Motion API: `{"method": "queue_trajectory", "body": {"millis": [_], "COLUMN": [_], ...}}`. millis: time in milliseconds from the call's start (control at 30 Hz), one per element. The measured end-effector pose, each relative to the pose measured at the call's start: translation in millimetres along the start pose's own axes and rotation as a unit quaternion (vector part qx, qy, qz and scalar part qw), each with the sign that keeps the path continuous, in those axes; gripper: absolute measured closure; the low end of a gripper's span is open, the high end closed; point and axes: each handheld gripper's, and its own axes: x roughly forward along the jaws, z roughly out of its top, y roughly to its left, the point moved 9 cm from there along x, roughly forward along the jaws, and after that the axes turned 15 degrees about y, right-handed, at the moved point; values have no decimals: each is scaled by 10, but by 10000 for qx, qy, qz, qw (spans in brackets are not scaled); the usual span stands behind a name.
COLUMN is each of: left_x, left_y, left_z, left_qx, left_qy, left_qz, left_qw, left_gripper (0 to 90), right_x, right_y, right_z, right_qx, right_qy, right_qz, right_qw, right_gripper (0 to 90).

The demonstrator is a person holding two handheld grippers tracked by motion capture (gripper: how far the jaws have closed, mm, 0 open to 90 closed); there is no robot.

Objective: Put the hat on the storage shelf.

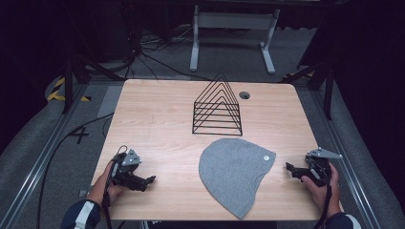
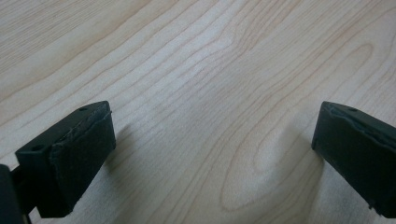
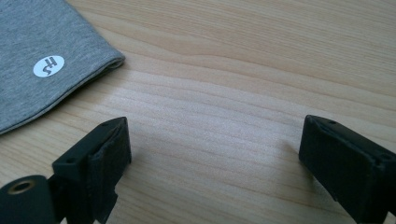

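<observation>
Left tool (image 1: 152, 180): rests low at the near left corner of the bench (image 1: 157, 119), jaws spread wide with nothing but bare wood between them, as the left gripper view confirms – released, holding nothing. It lies well apart from the grey cap (image 1: 236, 171), which is spread flat on the near middle of the bench, its rounded crown toward the near edge and its hem toward the far right, a small white label (image 1: 266, 156) near that hem. Behind the cap, apart from it, stands a black wire rack (image 1: 217, 107) of nested triangular frames, with a round cable hole (image 1: 244, 95) just beyond. Right tool (image 1: 288, 168): near the right edge, jaws likewise released and empty, pointing toward the hem corner of the cap; in the right gripper view the hem and label lie just beyond the left jaw, not between the jaws. Likely faults from this position – a jaw closing on only the top layer of the soft fabric, so that the cap slips or unfolds on lifting; a jaw tip dragging across the wood and pushing the cap instead of gripping it; the lifted fabric snagging on the thin wires of the rack if carried too low.
</observation>
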Motion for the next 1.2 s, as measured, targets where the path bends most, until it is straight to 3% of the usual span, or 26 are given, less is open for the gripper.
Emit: {"method": "queue_trajectory", "body": {"millis": [100,267,367,400,467,533,600,667,733,800,833,867,900,967,1000,1033,1067,1133,1200], "left_x": [2,0,1,-4,-14,-1,32,59,86,93,123,123,133,171,187,237,287,369,469], "left_y": [-15,-90,-125,-146,-196,-283,-370,-519,-695,-764,-1025,-1025,-1152,-1470,-1567,-1770,-1915,-2104,-2261], "left_z": [7,14,34,43,82,168,243,364,527,584,806,806,891,1061,1099,1187,1241,1289,1308], "left_qx": [16,223,281,393,486,643,748,981,1202,1243,1564,1564,1750,2075,2219,2413,2599,2740,2965], "left_qy": [5,16,170,202,289,221,239,165,21,-10,-155,-155,-207,-313,-274,-345,-323,-294,-227], "left_qz": [12,-71,-104,-154,-184,-193,-195,-304,-414,-474,-580,-580,-637,-805,-825,-925,-1018,-1107,-1177], "left_qw": [10000,9997,9994,9989,9982,9975,9967,9946,9919,9911,9859,9859,9823,9744,9712,9654,9597,9549,9475], "left_gripper": [2,14,17,31,76,199,185,238,247,273,281,289,289,306,313,320,334,350,367], "right_x": [1,0,-4,-5,-6,-14,-35,-56,-103,-126,-138,-138,-138,-130,-105,-83,-30,59,117], "right_y": [-1,0,8,12,16,17,56,117,212,273,392,392,447,608,665,706,796,894,932], "right_z": [2,2,4,5,16,26,45,102,206,268,382,382,437,541,579,604,644,675,681], "right_qx": [-8,-7,-61,-67,-170,-287,-447,-710,-943,-1067,-1364,-1364,-1488,-1675,-1803,-1878,-2051,-2151,-2250], "right_qy": [-7,-4,-17,-24,-12,134,223,140,-46,-119,-182,-182,-214,-226,-187,-151,-115,9,60], "right_qz": [-3,-5,9,15,75,113,191,230,457,512,540,540,555,806,771,755,798,874,841], "right_qw": [10000,10000,10000,10000,9998,9994,9986,9971,9945,9929,9890,9890,9871,9823,9804,9792,9754,9727,9707], "right_gripper": [94,95,119,128,141,170,290,328,414,453,544,544,564,646,672,700,736,777,802]}}
